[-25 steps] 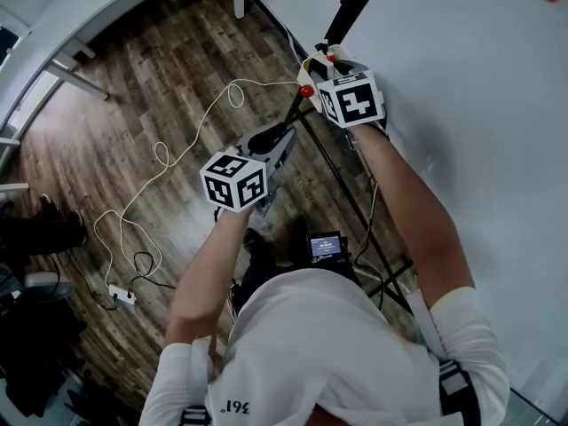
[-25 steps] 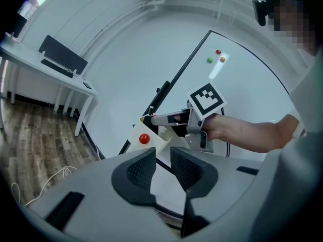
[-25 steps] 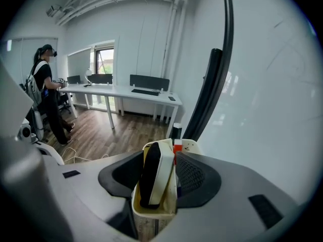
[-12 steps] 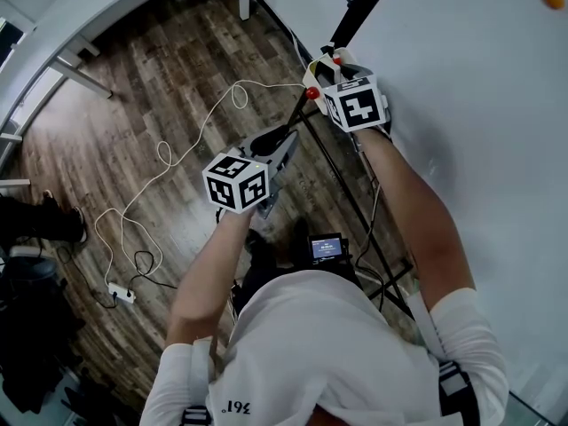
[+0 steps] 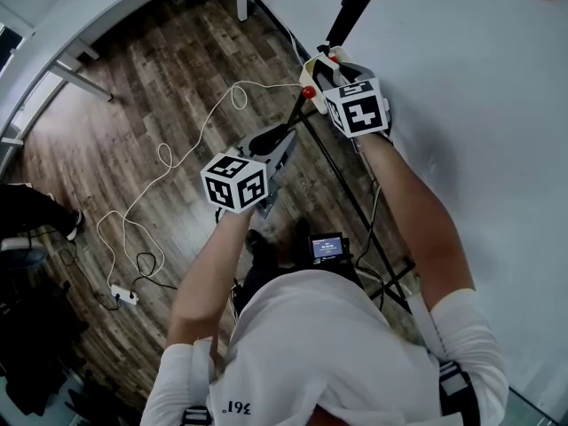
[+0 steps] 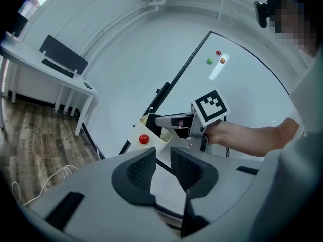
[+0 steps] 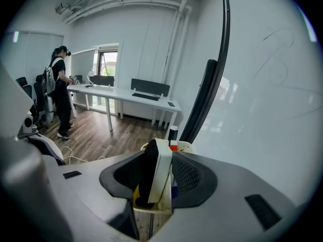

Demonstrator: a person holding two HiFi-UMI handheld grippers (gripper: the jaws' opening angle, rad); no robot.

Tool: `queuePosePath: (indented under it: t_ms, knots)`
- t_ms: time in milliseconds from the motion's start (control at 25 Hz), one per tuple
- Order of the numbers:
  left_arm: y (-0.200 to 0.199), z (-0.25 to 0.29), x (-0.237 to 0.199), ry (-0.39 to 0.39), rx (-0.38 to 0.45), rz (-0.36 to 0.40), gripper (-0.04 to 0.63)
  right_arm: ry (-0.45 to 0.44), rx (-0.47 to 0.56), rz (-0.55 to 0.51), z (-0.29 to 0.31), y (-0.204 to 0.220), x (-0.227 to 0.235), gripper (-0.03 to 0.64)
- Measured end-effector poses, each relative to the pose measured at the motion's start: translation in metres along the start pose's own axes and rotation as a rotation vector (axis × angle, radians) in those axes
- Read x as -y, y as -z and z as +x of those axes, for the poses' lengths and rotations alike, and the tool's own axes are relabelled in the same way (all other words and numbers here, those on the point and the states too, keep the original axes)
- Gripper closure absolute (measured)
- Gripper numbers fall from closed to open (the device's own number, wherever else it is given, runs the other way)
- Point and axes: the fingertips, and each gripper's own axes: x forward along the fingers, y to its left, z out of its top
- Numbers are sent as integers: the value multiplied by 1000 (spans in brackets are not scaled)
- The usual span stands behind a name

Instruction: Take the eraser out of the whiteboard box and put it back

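Wood-grain planks (image 5: 133, 87) cover the floor in the head view, with one white desk (image 5: 89, 7) at the far corner and the whiteboard (image 5: 479, 105) standing on my right. One white cable (image 5: 162, 155) loops over the floor towards one power strip (image 5: 122, 296). My right tongs (image 5: 327, 60) reach into the cream box (image 5: 312, 67) at the board's edge. My left tongs (image 5: 286, 138) hang near it, apart from it.

From the left gripper view, the left jaws stand spread with nothing between them. Ahead, the box carries one red magnet (image 6: 144, 139). Three more magnets (image 6: 209, 61), red, green and orange, sit higher on the board.

From the right gripper view, the eraser (image 7: 157, 173) stands on end in the box, leaning a little, between my right jaws. These are closing around it: its black felt faces one pad, and a sliver of gap shows at the other. One person (image 7: 59, 92) stands at the long desk by the window (image 7: 103, 64), well apart from the box.
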Motion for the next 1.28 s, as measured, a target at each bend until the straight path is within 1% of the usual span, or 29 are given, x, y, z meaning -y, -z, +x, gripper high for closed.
queuePosePath:
  t_ms: [640, 1280]
  knots:
    - [-8, 1, 17, 5, 14, 29, 514, 13, 120, 0, -34, -17, 6, 436]
    - [-14, -10, 37, 3, 37, 59, 514, 33, 246, -2, -79, -37, 10, 439]
